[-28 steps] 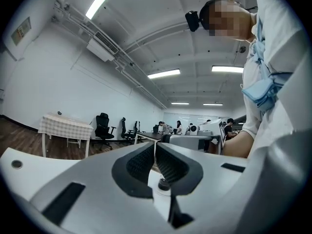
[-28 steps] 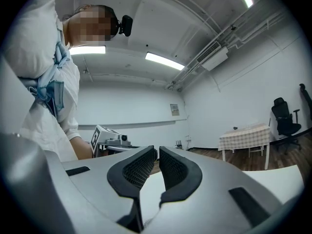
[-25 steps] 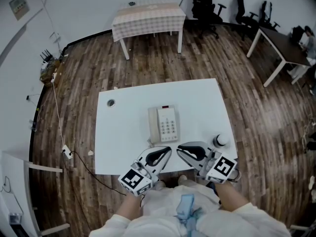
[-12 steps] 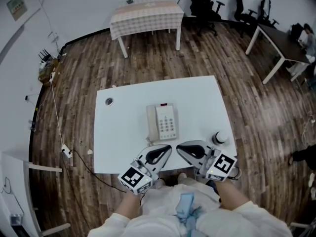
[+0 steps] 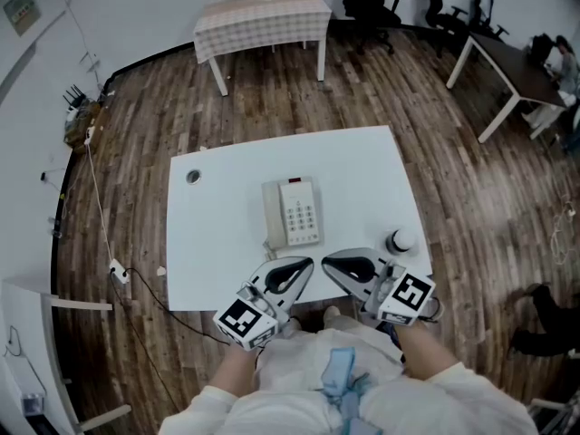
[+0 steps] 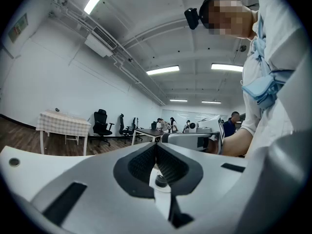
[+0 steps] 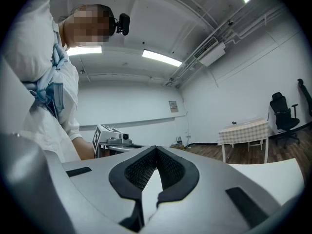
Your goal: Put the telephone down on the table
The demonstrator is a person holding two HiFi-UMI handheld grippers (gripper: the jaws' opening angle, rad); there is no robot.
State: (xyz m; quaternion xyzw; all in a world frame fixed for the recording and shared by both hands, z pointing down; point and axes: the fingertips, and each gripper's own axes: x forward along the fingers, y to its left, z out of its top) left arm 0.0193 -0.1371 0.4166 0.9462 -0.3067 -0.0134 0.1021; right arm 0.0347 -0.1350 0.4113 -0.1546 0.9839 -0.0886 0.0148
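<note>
Head view: the key print on the telephone is too small to read. Can't tell what the round thing is on the table, at 10 o'clock from the phone. Your forearms run off the bottom edge. The desk at 2 o'clock is cut by the right edge. Left gripper view: the left gripper body blocks the tabletop. The small dark item below its closed jaws is unidentifiable.

Bare white table lies open to you left, right and beyond the telephone, which sits mid-table; a small capped bottle stands at the near right edge, just beside your right gripper; a round hole dots the far left corner.
</note>
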